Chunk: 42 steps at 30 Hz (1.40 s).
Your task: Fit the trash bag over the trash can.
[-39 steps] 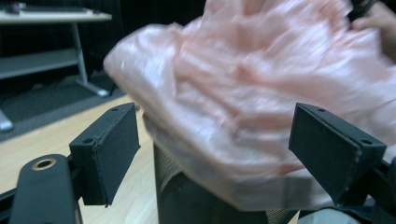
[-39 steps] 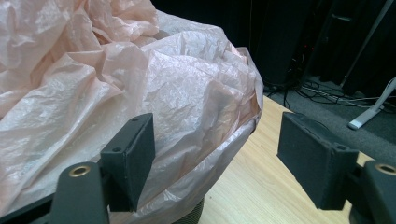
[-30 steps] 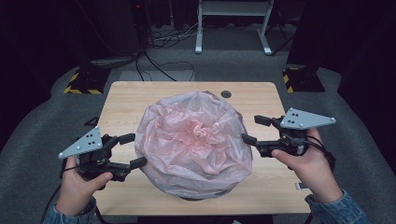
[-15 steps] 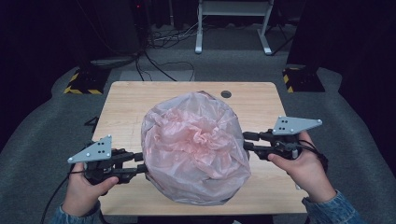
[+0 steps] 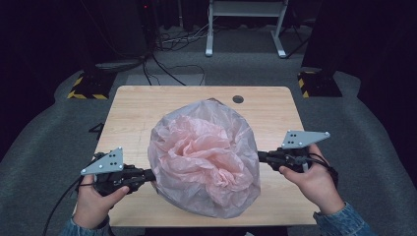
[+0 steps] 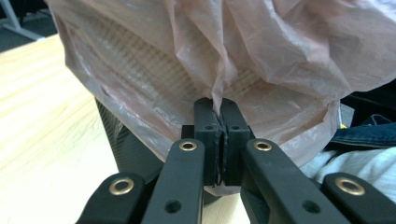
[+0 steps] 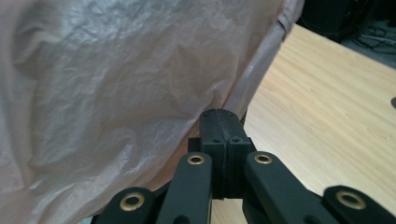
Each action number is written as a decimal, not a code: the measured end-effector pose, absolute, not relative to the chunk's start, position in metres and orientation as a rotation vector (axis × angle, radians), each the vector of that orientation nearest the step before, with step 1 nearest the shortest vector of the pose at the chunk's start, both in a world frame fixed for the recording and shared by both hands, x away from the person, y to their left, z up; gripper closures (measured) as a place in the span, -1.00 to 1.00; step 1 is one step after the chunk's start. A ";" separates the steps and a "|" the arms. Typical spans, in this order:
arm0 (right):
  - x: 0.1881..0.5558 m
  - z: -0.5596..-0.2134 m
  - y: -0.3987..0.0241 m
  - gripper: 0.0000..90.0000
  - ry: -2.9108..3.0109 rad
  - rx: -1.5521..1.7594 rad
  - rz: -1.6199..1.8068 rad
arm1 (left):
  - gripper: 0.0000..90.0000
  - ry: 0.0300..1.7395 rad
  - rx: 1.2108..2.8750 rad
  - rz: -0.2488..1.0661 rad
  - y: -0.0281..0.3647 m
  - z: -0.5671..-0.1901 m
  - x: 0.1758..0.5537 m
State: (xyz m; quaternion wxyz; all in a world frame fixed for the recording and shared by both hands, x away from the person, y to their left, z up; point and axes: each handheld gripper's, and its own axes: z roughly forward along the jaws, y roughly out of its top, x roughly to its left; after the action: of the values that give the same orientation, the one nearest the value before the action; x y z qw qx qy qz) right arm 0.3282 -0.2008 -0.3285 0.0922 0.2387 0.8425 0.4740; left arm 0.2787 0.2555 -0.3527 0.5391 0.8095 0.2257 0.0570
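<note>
A crumpled pink plastic bag (image 5: 204,157) lies draped over a dark bin (image 6: 126,149) in the middle of the wooden table (image 5: 133,113). My left gripper (image 5: 150,173) is at the bag's left side. Its jaws have just been closing and now pinch a fold of the film (image 6: 217,105). My right gripper (image 5: 260,156) is at the bag's right side. Its jaws have also just been closing, and its pads (image 7: 223,116) are together at the bag's edge (image 7: 116,93). The bag (image 6: 280,51) hides most of the bin.
A dark round hole (image 5: 238,99) sits near the table's far edge. Cables (image 5: 167,69), white desk legs (image 5: 246,29) and yellow-black striped bases (image 5: 86,93) are on the floor beyond. Bare wood lies left and right of the bag.
Both grippers' jaws have gone from open to shut at the bag's sides. Both hands have sunk toward the table, and the bag has spread wider and lower over the bin.
</note>
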 end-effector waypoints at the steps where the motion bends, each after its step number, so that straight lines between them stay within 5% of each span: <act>1: 0.329 -0.331 -0.201 1.00 2.505 0.714 1.405 | 0.97 0.545 1.927 0.130 0.256 -0.355 0.279; 42: 0.353 -0.436 -0.206 1.00 2.679 0.982 1.205 | 0.97 0.764 2.040 0.035 0.259 -0.440 0.297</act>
State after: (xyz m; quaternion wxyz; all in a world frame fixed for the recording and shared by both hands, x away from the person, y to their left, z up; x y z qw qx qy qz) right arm 0.3529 -0.2063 -0.4363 0.0221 0.3170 0.8648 0.3889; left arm 0.2965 0.2588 -0.4400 0.4630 0.8300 0.3107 0.0141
